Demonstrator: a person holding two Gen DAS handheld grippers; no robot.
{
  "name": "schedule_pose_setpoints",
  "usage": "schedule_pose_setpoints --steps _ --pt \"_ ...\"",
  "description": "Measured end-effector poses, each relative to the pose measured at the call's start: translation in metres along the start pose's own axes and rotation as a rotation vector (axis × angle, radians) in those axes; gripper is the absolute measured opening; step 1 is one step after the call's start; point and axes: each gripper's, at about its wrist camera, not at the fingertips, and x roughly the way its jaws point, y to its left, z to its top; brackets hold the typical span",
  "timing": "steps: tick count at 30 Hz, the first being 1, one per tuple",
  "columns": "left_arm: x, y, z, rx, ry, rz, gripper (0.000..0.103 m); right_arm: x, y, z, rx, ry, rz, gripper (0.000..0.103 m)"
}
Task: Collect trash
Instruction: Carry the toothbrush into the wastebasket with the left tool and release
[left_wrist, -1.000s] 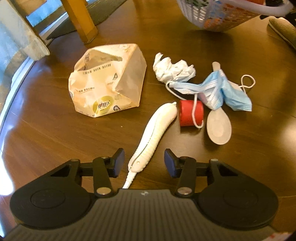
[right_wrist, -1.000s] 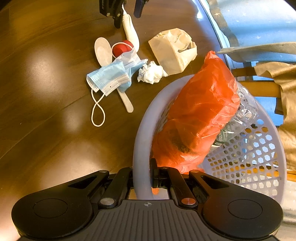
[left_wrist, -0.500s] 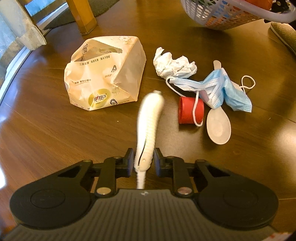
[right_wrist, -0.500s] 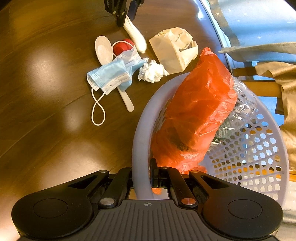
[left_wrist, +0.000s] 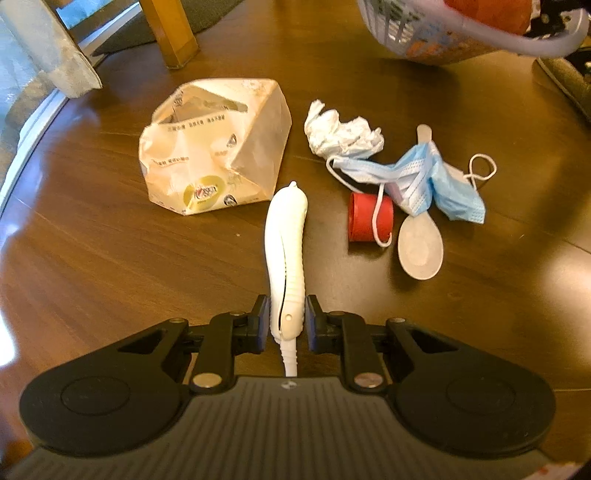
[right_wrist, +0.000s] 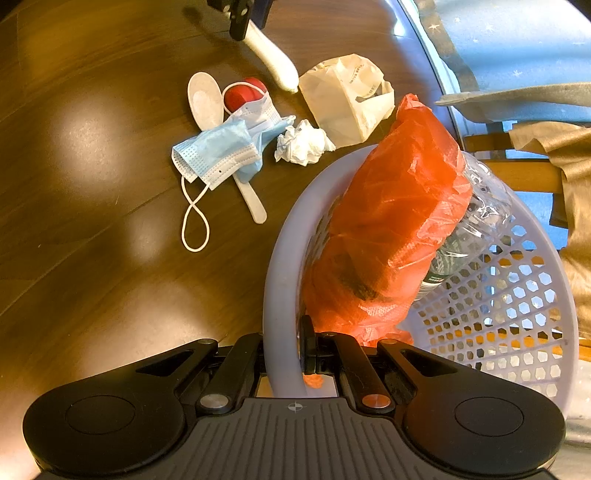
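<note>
My left gripper (left_wrist: 287, 319) is shut on the ribbed end of a long white plastic handle (left_wrist: 286, 251), which points forward above the wooden floor. The same white handle (right_wrist: 273, 55) shows in the right wrist view, held by the left gripper (right_wrist: 245, 16) at the top. My right gripper (right_wrist: 282, 354) is shut on the rim of a pale lilac basket (right_wrist: 280, 266). The basket holds an orange plastic bag (right_wrist: 388, 229) and a clear bottle (right_wrist: 476, 218). The basket (left_wrist: 480, 33) hangs at the upper right of the left wrist view.
On the floor lie a crumpled beige paper bag (left_wrist: 214, 162), a white tissue wad (left_wrist: 340, 133), a blue face mask (left_wrist: 428, 181), a red cap (left_wrist: 369, 218) and a white spoon (left_wrist: 421, 247). A wooden furniture leg (left_wrist: 170, 33) stands behind the bag.
My left gripper went from open around the white handle to shut on it, and the handle now points straight ahead, lifted. The basket in my right gripper has shifted slightly.
</note>
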Motion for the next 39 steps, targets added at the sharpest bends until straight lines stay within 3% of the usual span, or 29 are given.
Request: schedule_pose_setpoints --steps 20,30,39 --pt "-0.117 -0.003 0.055 0.025 -0.119 0.051 0.016 0.001 0.001 -0.001 -0.011 -0.003 0.002 0.0" --pt "-0.171 -0.029 0.104 0.126 -0.195 0.039 0.016 0.001 0.003 -0.002 -0.015 -0.002 0.001 0.0" --pt "-0.176 -0.068 0.167 0.251 -0.227 -0.023 0.016 0.0 0.005 -0.002 -0.019 -0.002 0.003 0.0"
